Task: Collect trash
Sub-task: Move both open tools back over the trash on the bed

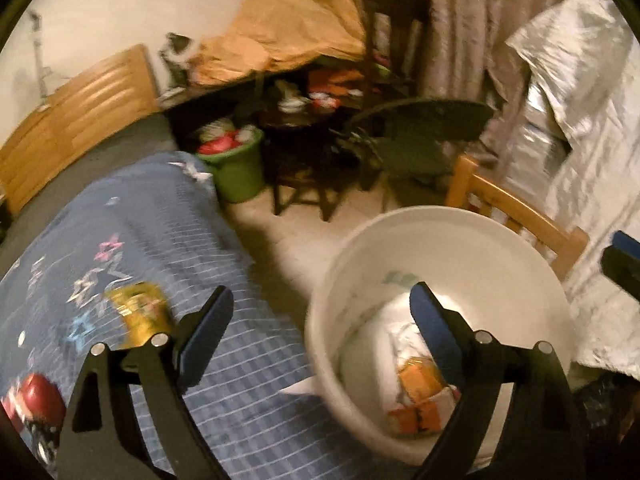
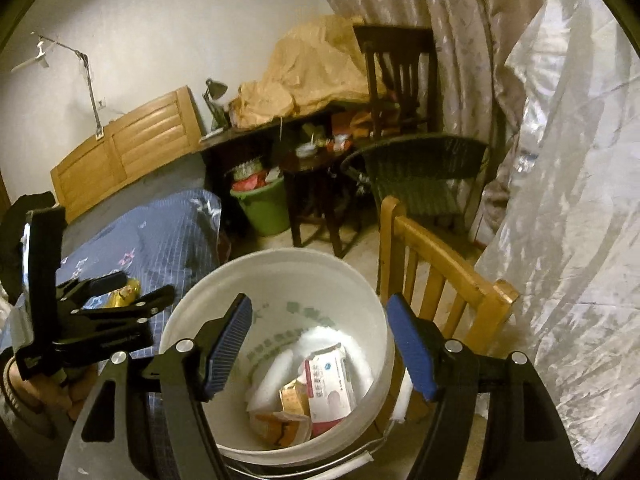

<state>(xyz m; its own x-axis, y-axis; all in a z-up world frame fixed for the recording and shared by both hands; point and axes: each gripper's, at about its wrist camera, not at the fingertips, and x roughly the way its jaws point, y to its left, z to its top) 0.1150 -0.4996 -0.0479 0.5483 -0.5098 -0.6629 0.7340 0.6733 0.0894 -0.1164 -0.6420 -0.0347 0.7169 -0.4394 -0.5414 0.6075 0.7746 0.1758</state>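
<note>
Bedside white bucket (image 2: 280, 276) hides its trash under both empty claws.

Each gripper, left (image 1: 322, 322) and right (image 2: 320, 354), is a black frame with triangular cut-outs and silver round screws. Its two fingers (image 2: 228, 344) carry ribbed blue pads.

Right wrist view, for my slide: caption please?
Open right tool poised over white bucket holding discarded boxes.
</note>
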